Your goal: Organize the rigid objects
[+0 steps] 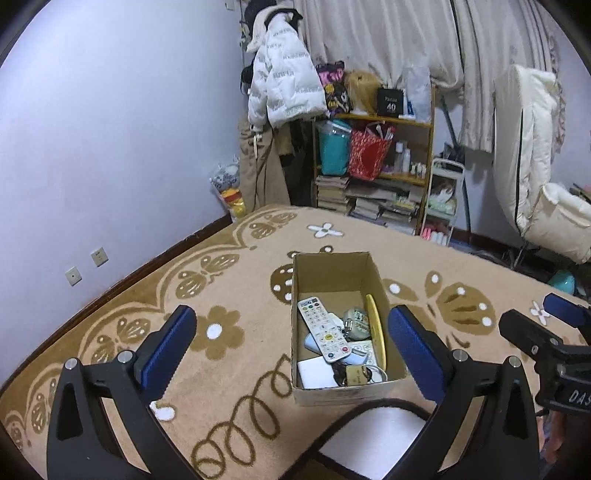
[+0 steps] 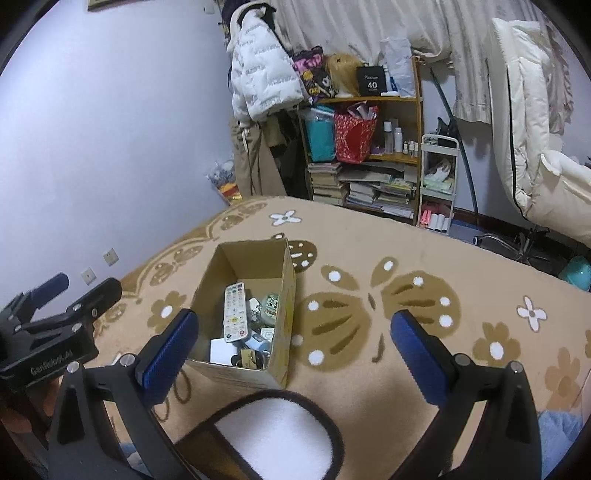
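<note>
At centre frame: cardboard box on patterned rug, holding white remote, yellow item and what may be keys. Left gripper and right gripper: both spread wide, empty.

A pale lavender wall meets a tan floral carpet at a dark baseboard. Beyond stand a cluttered wooden shelf (books stacked below), cream curtains and a white padded chair.

- "40" is printed in white on the black box at the shelf's top edge;
- "GenRobot.AI" is read on the left gripper body;
- "DAS" is seen on the right gripper body.
</note>
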Available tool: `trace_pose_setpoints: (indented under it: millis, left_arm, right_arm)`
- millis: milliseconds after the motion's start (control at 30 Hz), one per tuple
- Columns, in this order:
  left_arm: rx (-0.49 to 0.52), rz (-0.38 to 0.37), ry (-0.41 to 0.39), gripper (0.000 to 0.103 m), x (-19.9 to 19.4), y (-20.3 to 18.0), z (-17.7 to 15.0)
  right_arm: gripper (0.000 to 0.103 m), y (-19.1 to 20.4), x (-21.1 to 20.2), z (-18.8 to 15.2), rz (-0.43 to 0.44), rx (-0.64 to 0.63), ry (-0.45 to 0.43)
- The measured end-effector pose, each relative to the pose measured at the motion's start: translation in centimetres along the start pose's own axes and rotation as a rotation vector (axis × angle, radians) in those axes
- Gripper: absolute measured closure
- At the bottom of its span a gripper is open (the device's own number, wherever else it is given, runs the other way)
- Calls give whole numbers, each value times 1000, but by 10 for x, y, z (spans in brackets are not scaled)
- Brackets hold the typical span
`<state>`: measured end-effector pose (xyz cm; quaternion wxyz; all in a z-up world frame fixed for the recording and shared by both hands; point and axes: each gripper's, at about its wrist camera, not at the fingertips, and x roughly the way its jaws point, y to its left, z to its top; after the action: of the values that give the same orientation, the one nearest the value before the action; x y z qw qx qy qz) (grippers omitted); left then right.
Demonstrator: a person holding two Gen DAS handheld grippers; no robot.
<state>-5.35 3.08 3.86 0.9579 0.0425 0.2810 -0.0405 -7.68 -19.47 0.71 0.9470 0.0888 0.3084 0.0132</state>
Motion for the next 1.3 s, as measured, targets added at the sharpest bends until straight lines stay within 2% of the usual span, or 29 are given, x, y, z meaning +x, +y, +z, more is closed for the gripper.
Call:
trace_pose_setpoints:
  millis: [233,500,733,933,1300]
  left_arm:
    - [-3,8,-25,0,-19,1,-13]
    - [28,13,14,0,-18,-5,-31]
    - [35,16,32,0,-18,-9,-37]
    - [24,7,12,0,-22,-7,-36]
    - [30,3,29,0,-21,-8,-36]
  right_arm:
    - [0,-2,-23,-8,-29,11,-55]
    - [0,-14,-22,-31,-56,35,-4]
    - [0,-8,-25,-33,-48,7,-4]
    - [0,-7,-24,-34,-47,13,0]
    - [0,-13,-21,-37,-54,32,4]
